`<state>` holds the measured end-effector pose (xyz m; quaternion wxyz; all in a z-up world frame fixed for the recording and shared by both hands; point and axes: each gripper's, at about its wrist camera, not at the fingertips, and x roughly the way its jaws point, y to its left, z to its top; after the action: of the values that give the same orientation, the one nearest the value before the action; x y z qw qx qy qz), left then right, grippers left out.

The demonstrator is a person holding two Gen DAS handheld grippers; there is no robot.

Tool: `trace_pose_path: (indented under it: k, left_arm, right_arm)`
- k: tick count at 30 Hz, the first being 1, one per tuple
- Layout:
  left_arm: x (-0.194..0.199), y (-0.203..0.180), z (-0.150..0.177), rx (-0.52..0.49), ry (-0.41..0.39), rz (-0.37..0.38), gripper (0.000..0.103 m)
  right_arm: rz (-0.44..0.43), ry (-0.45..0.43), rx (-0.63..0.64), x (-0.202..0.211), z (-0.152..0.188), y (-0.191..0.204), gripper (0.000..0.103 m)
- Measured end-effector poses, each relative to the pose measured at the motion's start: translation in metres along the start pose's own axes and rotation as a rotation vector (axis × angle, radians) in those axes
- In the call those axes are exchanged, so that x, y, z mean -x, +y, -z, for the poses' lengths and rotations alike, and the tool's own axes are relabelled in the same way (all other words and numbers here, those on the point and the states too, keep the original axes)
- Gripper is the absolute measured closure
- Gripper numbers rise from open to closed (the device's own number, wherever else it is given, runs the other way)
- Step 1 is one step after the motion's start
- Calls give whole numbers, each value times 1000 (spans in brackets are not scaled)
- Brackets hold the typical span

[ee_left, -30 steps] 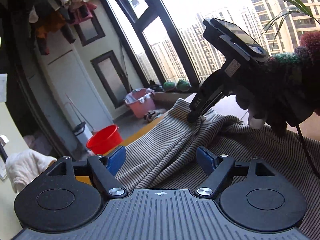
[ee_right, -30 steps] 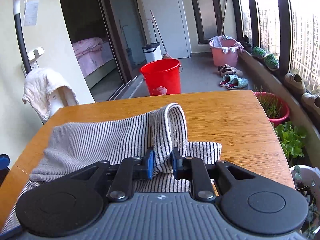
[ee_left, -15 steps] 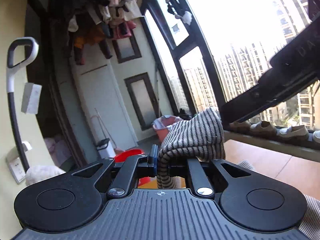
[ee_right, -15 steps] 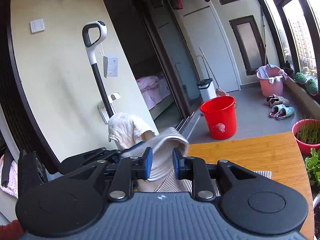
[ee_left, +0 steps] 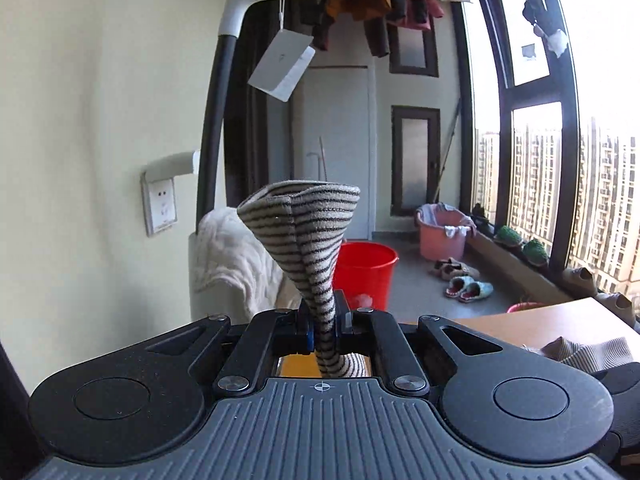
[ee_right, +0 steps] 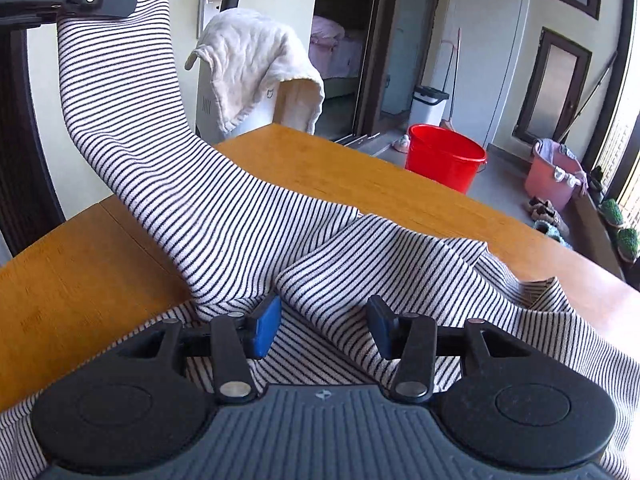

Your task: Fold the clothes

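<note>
Right gripper (ee_right: pixel 324 326) released; left gripper (ee_left: pixel 324 320) lifts striped sleeve (ee_right: pixel 120 92).

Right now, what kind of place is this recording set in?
Likely a high-rise apartment's enclosed balcony used for laundry: clothes hanging overhead, a pink laundry basin by windows facing apartment towers.

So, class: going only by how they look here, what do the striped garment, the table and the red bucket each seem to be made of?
Striped garment: soft knit fabric, probably cotton jersey; matte, draping in loose folds, with fine ribbing showing.
Table: wood or wood veneer, possibly bamboo; fine straight grain, a smooth, slightly glossy honey finish.
Red bucket: most likely moulded plastic; uniform colour, smooth sheen, a thin rolled rim.
</note>
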<state>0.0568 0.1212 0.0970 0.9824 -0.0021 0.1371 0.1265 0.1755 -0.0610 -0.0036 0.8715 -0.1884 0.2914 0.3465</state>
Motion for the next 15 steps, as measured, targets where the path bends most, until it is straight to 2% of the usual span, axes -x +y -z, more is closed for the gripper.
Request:
trace_pose_path:
  k: [1,4,7,10,13,15]
  left_arm:
    - [-1,-2,3,3,8,8,93]
    - [-1,-5,11,-9,16,30,93]
    - [-1,-13,16,-12,29,74,93]
    - [0,-27,24,-12,58,130,92]
    - [3,-44,36,-14,107,179,88]
    - [6,-54,43,-20,137,199,86]
  right_arm:
    - [12,3,-18,4,-4,-5,99]
    - [63,-86,-93,44,-14,-46,97]
    - [177,-218,-214,115,-22,-113,97]
    - [312,-344,-266,188,-21,-162,97]
    - [376,-401,-297,243,-4,-186,97]
    - [377,-385,-300,257,17,-189,97]
